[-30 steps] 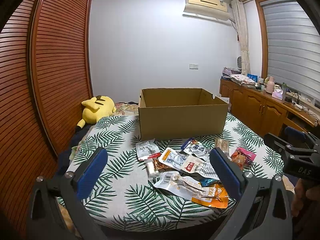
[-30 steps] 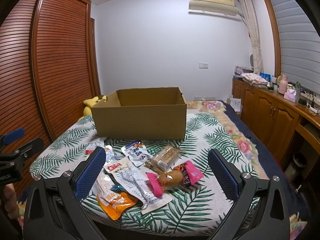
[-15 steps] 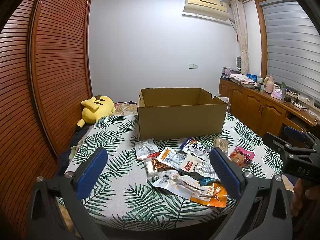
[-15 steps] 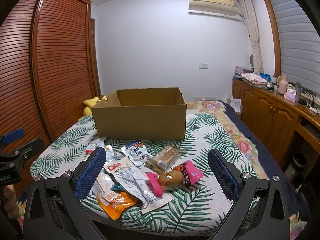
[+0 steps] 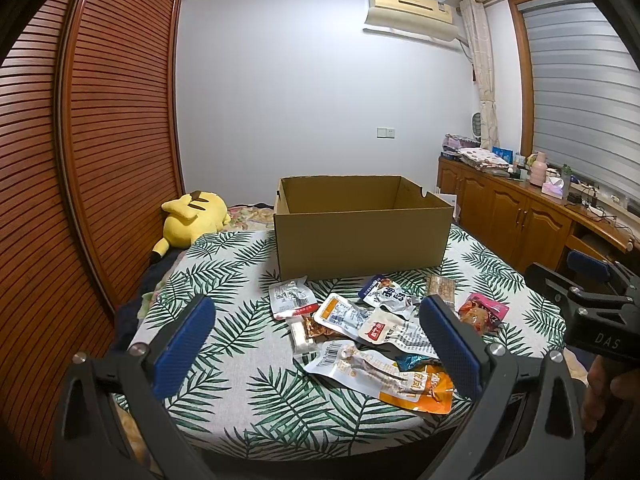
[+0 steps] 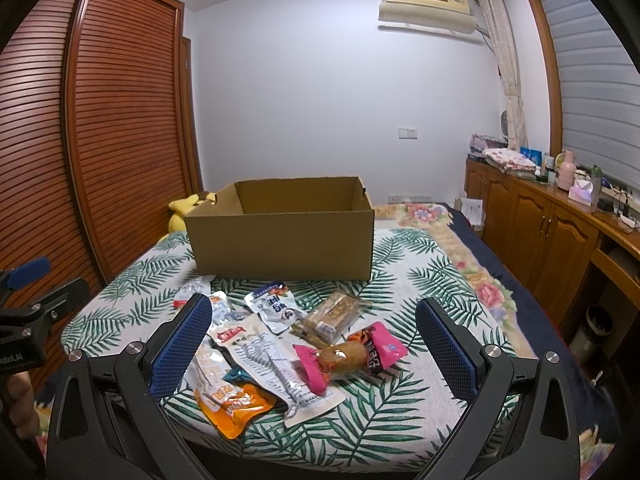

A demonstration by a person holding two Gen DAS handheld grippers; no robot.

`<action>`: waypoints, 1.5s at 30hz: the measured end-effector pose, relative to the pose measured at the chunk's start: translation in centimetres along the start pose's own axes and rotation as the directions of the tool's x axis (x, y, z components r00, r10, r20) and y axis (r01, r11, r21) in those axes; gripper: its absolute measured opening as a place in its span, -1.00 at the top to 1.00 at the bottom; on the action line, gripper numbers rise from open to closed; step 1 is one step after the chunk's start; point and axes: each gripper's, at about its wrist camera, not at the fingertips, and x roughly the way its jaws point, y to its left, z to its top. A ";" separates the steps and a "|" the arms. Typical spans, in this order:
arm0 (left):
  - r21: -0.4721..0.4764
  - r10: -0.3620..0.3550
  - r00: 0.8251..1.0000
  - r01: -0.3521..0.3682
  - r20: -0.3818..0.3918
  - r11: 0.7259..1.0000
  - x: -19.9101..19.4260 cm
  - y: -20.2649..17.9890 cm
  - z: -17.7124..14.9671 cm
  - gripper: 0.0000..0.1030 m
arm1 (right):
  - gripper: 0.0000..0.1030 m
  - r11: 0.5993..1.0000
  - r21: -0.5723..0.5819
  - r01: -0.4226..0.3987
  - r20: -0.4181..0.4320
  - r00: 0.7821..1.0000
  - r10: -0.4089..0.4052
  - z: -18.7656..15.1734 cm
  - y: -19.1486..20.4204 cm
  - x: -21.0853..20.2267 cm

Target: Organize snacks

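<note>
A leaf-print bed (image 6: 420, 276) carries an open cardboard box (image 6: 282, 240) with scattered snack packets (image 6: 276, 340) just before it

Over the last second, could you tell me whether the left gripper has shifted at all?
Yes, slightly. In its own view the cardboard box and yellow plush drift a little left, so the left gripper eased rightward, fingers open.

Light: my views are dim, even, bluish.
Shadows: soft.
Edges: fisheye bends them, corners go black.
Focus: sharp.
</note>
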 end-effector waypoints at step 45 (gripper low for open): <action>-0.117 -0.165 0.911 0.130 -0.378 0.985 10.9 -3.2 -7.9 -0.88 | -0.98 1.000 -0.010 -0.029 -0.168 0.985 0.027 -4.3 -4.1 3.2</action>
